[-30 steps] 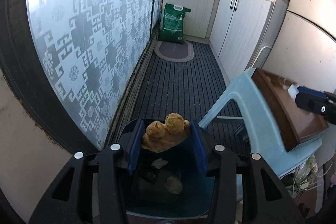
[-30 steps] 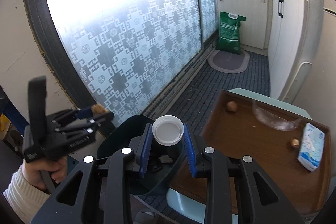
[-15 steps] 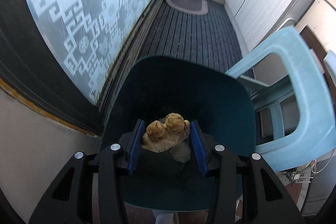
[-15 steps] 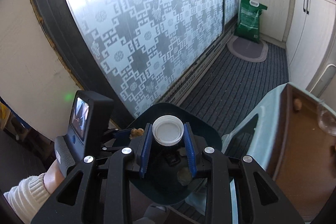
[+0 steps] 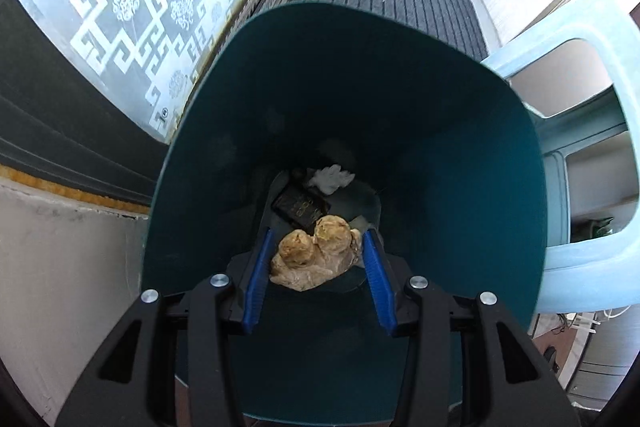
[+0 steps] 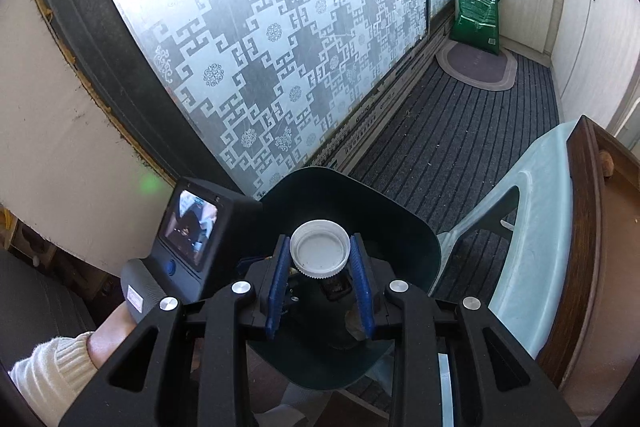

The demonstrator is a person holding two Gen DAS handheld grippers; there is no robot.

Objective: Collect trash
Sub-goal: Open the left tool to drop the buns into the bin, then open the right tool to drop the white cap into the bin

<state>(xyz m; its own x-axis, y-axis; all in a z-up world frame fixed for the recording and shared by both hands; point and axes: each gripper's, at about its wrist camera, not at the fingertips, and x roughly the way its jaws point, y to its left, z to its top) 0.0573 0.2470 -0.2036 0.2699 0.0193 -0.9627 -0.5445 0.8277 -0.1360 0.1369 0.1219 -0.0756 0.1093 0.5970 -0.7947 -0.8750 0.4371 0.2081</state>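
A dark teal trash bin [image 5: 460, 147] stands on the floor by the patterned glass door. My left gripper [image 5: 316, 259] points steeply down into the bin, shut on a crumpled tan lump of trash [image 5: 316, 255]. At the bin's bottom lie a white crumpled tissue [image 5: 330, 179] and a dark wrapper [image 5: 298, 207]. In the right wrist view my right gripper [image 6: 320, 259] hangs over the same bin [image 6: 400, 223], shut on a white bottle cap [image 6: 320, 253]. The left gripper's body with its small screen [image 6: 188, 231] is at the bin's left rim, held by a hand in a cream sleeve [image 6: 60, 371].
A pale blue plastic chair [image 6: 532, 227] stands right of the bin, bearing a brown wooden tray [image 6: 588, 267] with a small nut [image 6: 606, 161] on it. A grey ribbed floor mat [image 6: 460, 131], an oval rug [image 6: 476, 65], a green bag [image 6: 480, 11] and white cabinets lie beyond.
My left gripper tilted down and sank into the bin with the tan lump still in it. My right gripper moved from over the tray to above the bin, holding the cap.
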